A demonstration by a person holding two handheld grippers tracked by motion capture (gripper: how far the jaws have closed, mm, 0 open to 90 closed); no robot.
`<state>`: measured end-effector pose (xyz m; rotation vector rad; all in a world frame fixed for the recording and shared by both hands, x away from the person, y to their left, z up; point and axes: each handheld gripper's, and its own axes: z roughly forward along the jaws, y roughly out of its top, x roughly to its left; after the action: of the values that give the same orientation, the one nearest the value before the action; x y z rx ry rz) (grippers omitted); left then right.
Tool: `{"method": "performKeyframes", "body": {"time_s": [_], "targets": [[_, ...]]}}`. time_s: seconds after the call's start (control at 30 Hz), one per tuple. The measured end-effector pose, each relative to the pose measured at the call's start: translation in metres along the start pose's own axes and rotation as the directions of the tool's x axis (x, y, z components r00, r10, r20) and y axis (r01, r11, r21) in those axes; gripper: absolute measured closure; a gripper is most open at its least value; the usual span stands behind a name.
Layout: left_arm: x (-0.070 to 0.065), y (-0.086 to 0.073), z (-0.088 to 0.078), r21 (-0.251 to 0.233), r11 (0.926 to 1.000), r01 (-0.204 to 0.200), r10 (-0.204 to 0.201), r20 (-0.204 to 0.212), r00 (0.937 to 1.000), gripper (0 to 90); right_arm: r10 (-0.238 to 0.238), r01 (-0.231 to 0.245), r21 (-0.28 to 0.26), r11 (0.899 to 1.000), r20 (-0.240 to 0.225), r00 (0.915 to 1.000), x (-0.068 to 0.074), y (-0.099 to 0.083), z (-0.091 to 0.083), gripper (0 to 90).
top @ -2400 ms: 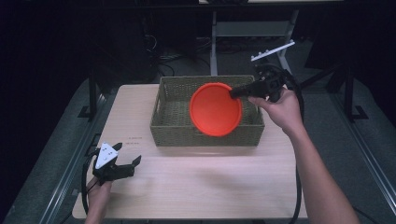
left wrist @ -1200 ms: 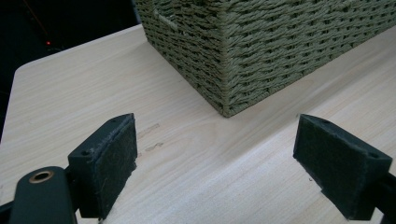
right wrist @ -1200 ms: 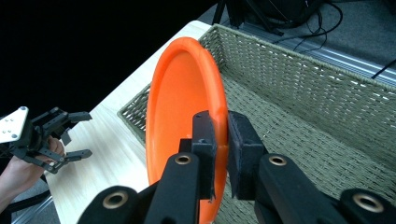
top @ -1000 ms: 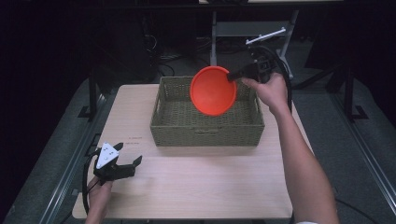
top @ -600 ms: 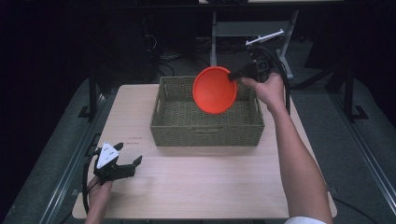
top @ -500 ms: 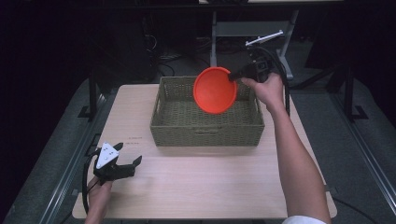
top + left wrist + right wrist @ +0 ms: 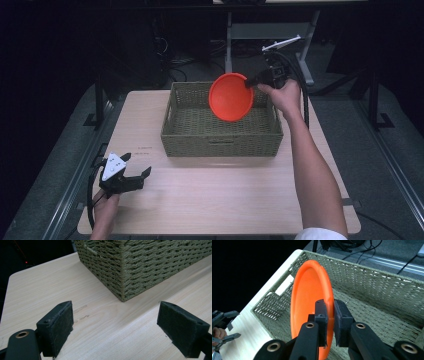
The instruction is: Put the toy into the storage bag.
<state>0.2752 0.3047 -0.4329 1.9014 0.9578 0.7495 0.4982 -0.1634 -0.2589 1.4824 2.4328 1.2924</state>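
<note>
A pale wooden table (image 7: 220, 205) carries the scene, and on its far half sits a woven olive basket (image 7: 220, 137), open-topped, with a handle slot in its left end wall. Held over the basket's far right part is an orange plate (image 7: 231, 96), tipped nearly on edge, its hollow face turned toward the near side in the high view. The right gripper (image 7: 329, 312) is clenched on the plate's rim, one jaw on each face, at the plate's right edge. The plate looks like rigid, light plastic with a smooth, probably slippery surface, so the raised rim seems the sensible place to grip it, and a pinch at one edge may let it swing. It would likely survive a knock, though the basket's walls lie close below and could catch its lower edge. At the near left corner of the table the left gripper (image 7: 131, 176) rests low in the person's hand, jaws spread wide with nothing between them, the basket's near corner ahead of it. Cables and dark stands lie on the floor beyond.
</note>
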Motion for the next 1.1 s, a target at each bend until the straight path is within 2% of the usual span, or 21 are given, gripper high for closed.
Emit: {"method": "performKeyframes", "body": {"time_s": [0.17, 0.5, 0.73, 1.0, 1.1], "targets": [[0.000, 0.000, 0.000, 0.005, 1.0000, -0.006, 0.006, 0.002, 1.0000, 13.0, 0.006, -0.006, 0.012, 1.000, 0.003, 1.0000, -0.006, -0.001, 0.008, 82.0], [0.001, 0.000, 0.001, -0.003, 1.0000, 0.008, -0.008, 0.003, 1.0000, 13.0, 0.050, -0.050, 0.051, 0.997, 0.008, 0.9987, -0.019, -0.010, 0.027, 82.0], [0.001, 0.000, 0.002, 0.009, 1.0000, 0.002, -0.002, 0.000, 1.0000, 13.0, 0.072, -0.071, 0.044, 0.996, -0.003, 0.9974, -0.027, -0.016, 0.034, 82.0], [0.001, 0.000, 0.003, 0.010, 0.9999, -0.005, 0.005, 0.004, 1.0000, 13.0, 0.096, -0.097, 0.069, 0.993, 0.009, 0.9953, -0.035, -0.024, 0.050, 82.0], [0.000, 0.000, 0.002, 0.009, 1.0000, -0.001, 0.001, 0.004, 1.0000, 13.0, 0.112, -0.112, 0.076, 0.991, -0.001, 0.9937, -0.037, -0.027, 0.058, 82.0]]}}
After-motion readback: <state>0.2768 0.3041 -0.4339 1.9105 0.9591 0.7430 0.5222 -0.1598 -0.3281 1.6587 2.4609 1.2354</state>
